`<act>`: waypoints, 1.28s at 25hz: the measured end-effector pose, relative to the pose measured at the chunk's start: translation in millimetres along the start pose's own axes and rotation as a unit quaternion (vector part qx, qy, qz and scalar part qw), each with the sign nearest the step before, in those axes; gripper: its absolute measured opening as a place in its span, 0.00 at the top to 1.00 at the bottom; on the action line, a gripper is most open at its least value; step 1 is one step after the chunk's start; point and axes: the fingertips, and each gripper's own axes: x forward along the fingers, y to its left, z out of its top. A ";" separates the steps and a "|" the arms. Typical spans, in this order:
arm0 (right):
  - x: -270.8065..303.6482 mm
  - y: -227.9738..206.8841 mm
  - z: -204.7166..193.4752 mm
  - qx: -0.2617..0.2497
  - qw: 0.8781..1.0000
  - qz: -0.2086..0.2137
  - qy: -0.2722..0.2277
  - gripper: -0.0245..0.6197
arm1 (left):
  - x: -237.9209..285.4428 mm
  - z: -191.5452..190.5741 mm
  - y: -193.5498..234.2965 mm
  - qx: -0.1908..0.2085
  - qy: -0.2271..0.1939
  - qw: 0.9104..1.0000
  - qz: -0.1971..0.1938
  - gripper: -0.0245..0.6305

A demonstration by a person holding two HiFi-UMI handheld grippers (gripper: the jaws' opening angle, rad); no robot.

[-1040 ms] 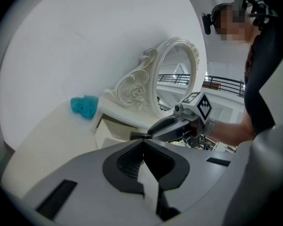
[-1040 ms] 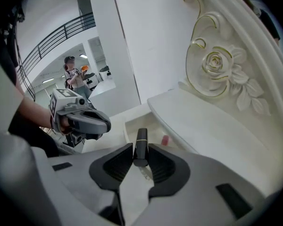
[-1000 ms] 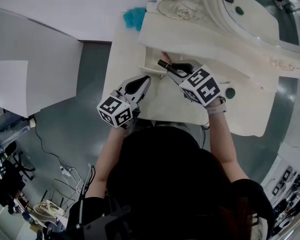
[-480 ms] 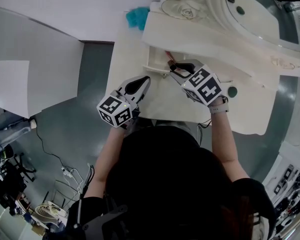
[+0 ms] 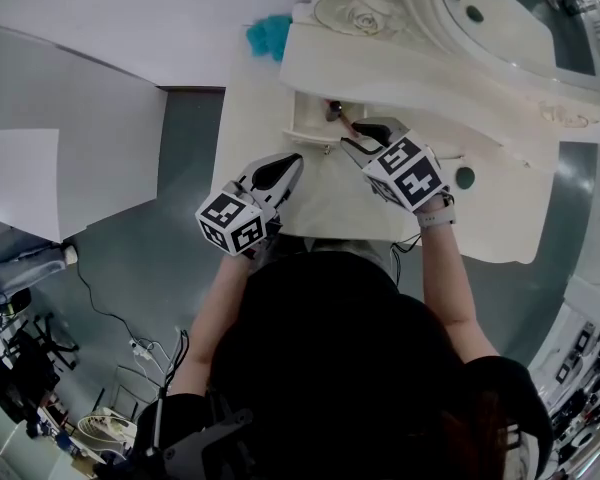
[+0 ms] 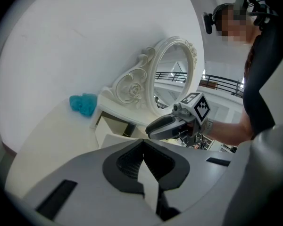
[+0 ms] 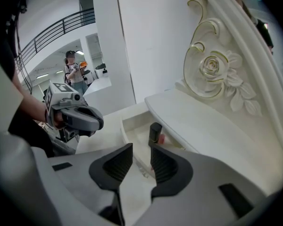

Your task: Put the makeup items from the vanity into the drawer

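Drawer sits open under the vanity's upper shelf, beside the carved rose mirror frame. Black-capped makeup stick is inside the drawer, with a bit of red showing next to the cap. Right gripper is tilted down at the drawer mouth. Its jaws are apart with a clear gap, and nothing sits between the pads. In the right gripper view the stick stands just past the right jaw tip, lower end hidden behind that jaw, so I can't say whether it touches. Right gripper reads as released. Left gripper hovers over the white table, well clear of the drawer, jaw tips closed together on nothing. Teal fluffy thing lies at the table's far edge, next to the vanity corner.
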 end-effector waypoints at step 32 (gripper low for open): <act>32.1 35.4 24.6 -0.043 0.999 0.012 -0.012 0.79 | -20.0 -2.6 9.3 -0.015 -0.024 0.999 0.029 0.94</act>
